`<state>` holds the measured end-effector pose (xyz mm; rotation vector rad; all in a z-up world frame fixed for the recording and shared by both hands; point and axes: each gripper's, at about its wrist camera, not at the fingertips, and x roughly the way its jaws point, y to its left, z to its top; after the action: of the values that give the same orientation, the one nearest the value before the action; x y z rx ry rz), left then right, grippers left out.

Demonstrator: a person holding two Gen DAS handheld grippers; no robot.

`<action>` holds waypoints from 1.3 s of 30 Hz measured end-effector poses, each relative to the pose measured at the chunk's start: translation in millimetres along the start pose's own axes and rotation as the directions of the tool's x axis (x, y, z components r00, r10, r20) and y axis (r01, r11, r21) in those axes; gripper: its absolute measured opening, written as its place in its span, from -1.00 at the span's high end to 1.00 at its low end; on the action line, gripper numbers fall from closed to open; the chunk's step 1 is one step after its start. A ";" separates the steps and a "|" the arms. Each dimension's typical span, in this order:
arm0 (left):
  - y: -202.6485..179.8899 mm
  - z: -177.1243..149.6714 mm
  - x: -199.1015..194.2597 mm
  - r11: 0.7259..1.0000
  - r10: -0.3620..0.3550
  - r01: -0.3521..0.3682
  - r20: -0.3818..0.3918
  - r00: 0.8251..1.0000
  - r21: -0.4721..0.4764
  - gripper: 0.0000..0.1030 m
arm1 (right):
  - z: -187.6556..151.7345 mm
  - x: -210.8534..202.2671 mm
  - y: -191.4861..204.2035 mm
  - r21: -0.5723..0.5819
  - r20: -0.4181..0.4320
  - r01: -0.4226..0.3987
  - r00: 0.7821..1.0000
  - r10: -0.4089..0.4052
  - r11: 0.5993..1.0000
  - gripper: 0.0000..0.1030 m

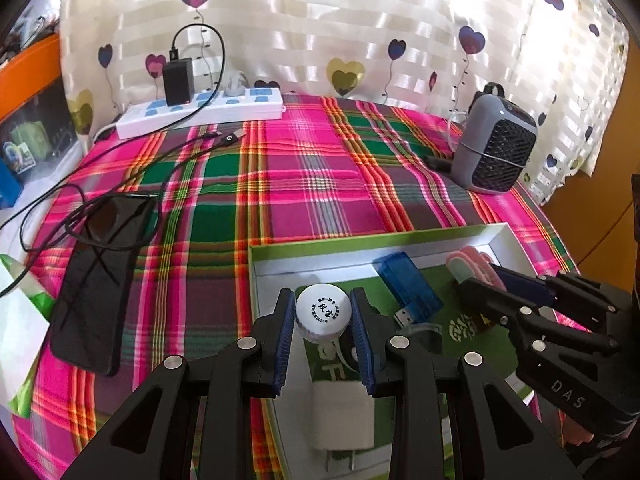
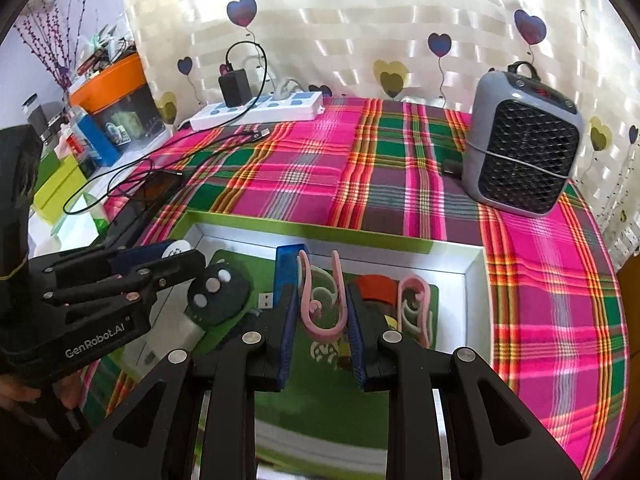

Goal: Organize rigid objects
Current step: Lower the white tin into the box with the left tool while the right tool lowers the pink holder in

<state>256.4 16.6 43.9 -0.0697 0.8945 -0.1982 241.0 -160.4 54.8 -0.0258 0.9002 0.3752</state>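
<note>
The plaid cloth (image 1: 304, 184) between the box (image 1: 360, 242) and the power strip (image 1: 200, 110) lies open. A phone (image 1: 96, 276) and cable (image 1: 172, 156) obstruct the left; a heater (image 2: 524, 144) blocks the far right.

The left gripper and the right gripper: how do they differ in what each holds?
The left gripper is shut on a round white bottle cap; the right gripper is shut on a thin pink hook-shaped clip. The cap is solid, the clip open and curved. Both hang over the green-rimmed box.
</note>
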 end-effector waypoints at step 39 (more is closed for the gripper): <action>-6.3 4.6 25.7 0.999 0.005 -0.004 -0.031 1.000 0.041 0.47 | 8.2 30.0 -5.3 0.029 -0.025 0.019 1.000 -0.019 0.999 0.52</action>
<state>274.9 5.1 28.0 -0.0270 0.9210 -0.2137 265.7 -154.7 36.1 -0.0125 0.9291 0.3448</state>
